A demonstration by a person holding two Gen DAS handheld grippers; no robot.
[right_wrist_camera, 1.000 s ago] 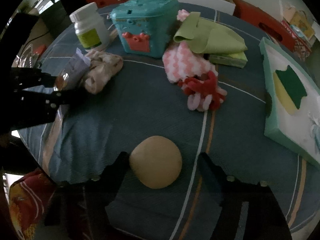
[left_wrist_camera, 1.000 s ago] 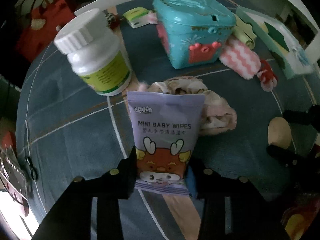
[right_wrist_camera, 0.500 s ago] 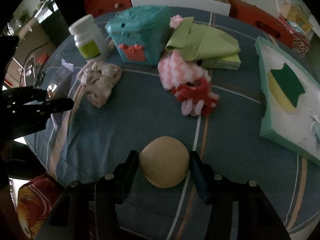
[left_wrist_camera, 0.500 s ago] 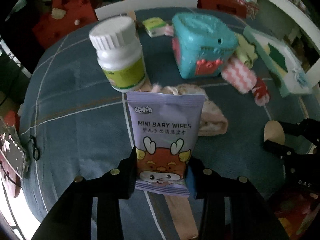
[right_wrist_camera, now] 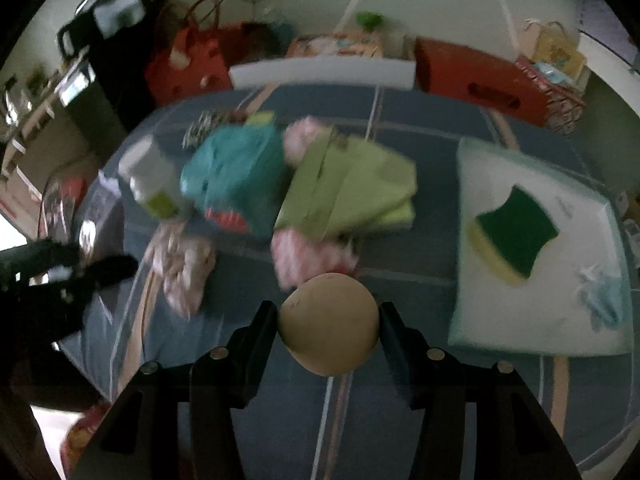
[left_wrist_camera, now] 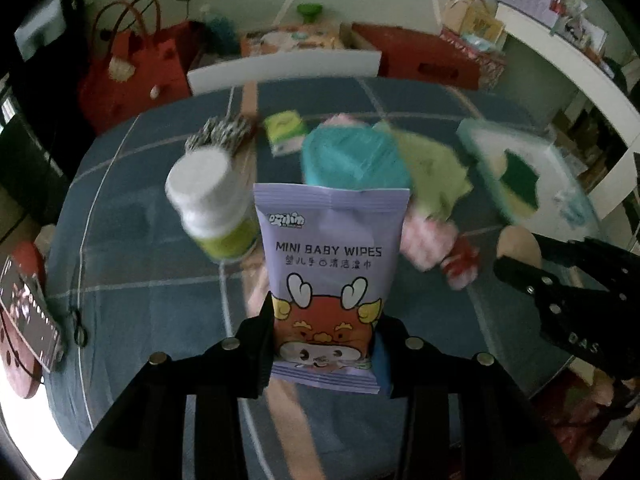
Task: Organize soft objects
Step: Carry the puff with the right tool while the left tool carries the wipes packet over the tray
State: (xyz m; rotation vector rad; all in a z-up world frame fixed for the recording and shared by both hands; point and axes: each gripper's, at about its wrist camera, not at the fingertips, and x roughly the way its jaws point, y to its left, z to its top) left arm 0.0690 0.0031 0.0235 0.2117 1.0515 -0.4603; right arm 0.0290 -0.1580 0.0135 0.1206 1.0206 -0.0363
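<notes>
The left claw (left_wrist_camera: 325,340) is clenched on a purple pack of baby wipes (left_wrist_camera: 330,276), which is held upright by its lower end, clear of the table (left_wrist_camera: 132,280); the right claw (right_wrist_camera: 329,320) is clamped on a tan round soft object (right_wrist_camera: 329,323), a finger pressed to each side of it, also raised above the blue checked cloth. Beyond the wipes a white-capped bottle (left_wrist_camera: 210,204) and a teal box (left_wrist_camera: 352,160) are seen, blurred; a green cloth (right_wrist_camera: 352,188) lies just beside the box, with a pink and white knitted piece (right_wrist_camera: 308,256) in front of it and a pale crumpled fabric (right_wrist_camera: 184,268) to the left. At the right a teal-rimmed tray (right_wrist_camera: 536,320) carries a green and yellow sponge (right_wrist_camera: 516,232).
</notes>
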